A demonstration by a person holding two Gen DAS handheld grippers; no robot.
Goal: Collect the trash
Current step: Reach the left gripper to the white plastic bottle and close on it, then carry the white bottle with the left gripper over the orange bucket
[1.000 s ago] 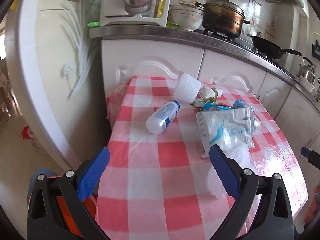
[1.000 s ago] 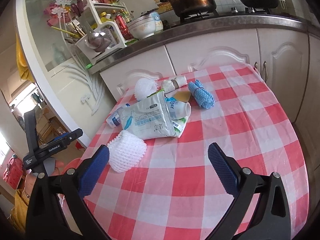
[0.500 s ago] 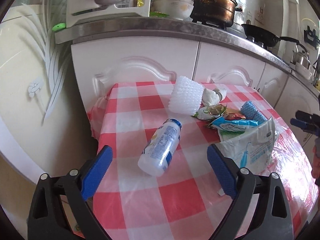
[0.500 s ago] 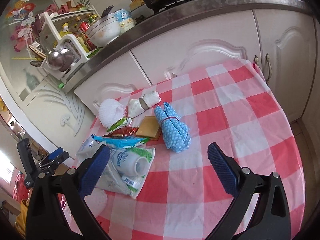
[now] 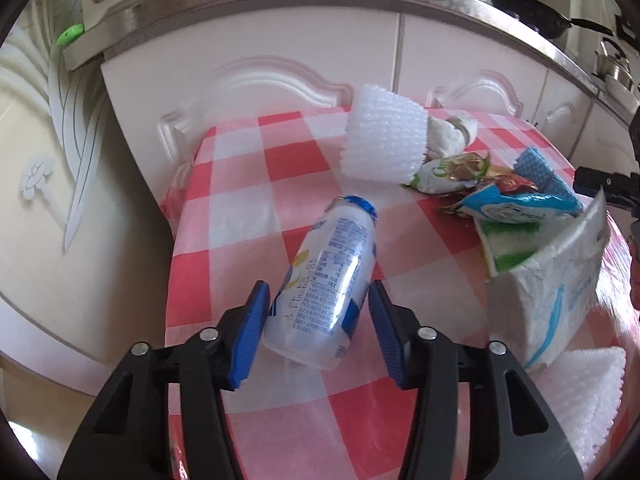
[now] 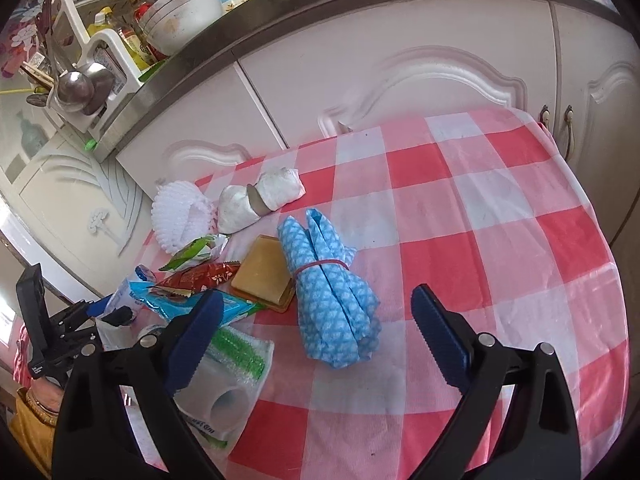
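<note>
Small white plastic bottle (image 5: 326,280) with a blue cap and printed label, lying on its side on the red-and-white checked surface (image 5: 244,216), cap toward the far cabinets, base toward the camera. The left gripper (image 5: 316,320) brackets its lower body: the blue fingers (image 5: 252,336) have just been closing with the bottle between them, the left pad at or almost at the label, the right pad showing a thin gap; no firm pinch is evident.

To the right of the bottle lies the rest of the trash: a white foam net sleeve (image 5: 382,136) at the far side, crumpled snack wrappers (image 5: 452,172), a blue packet (image 5: 516,208), and a white torn-open bag (image 5: 560,280) nearest the right edge.

In the right wrist view, the right gripper (image 6: 316,336) hangs above a rolled blue patterned cloth (image 6: 332,292) bound by a red rubber band, fingers spread wide and holding nothing. A tan pad (image 6: 262,276) lies just left of the cloth.

Technique, judged: the smooth round bottle may roll or squirt out of the pads. Close squarely across the widest part of the body, both pads flat on the label, before lifting; keep the grip gentle, since thin plastic buckles.
</note>
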